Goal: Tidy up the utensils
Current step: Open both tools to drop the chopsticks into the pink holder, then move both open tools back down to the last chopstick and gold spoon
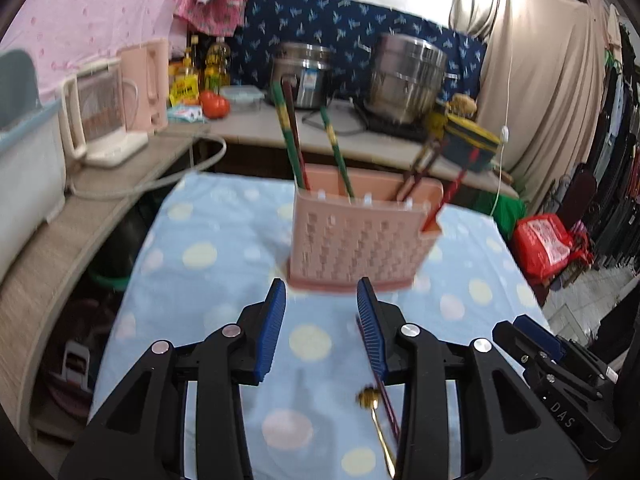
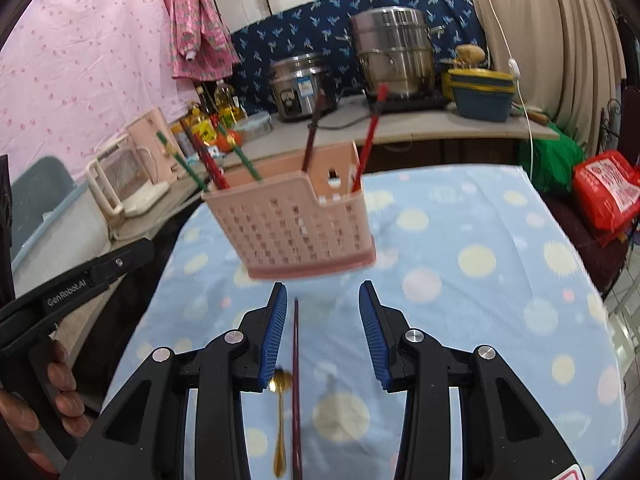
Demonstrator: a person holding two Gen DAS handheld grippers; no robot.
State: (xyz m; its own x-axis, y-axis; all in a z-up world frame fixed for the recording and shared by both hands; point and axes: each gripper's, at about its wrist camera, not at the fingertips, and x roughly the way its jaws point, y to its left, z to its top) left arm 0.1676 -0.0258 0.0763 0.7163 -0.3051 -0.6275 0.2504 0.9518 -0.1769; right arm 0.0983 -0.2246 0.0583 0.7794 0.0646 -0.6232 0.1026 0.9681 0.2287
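Observation:
A pink slotted utensil holder stands on the blue dotted cloth, with several green and red chopsticks sticking out of it. A gold spoon and a dark red chopstick lie on the cloth nearer to me. My left gripper stands open just short of the holder, nothing between its blue pads; the spoon and chopstick lie by its right finger. My right gripper is open too, with the chopstick on the cloth below its gap near the left finger.
The blue dotted cloth covers the table. Behind it a counter carries a rice cooker, a steel pot, oil bottles, a tomato and a pink kettle. A red bag sits right. A hand holds the other gripper.

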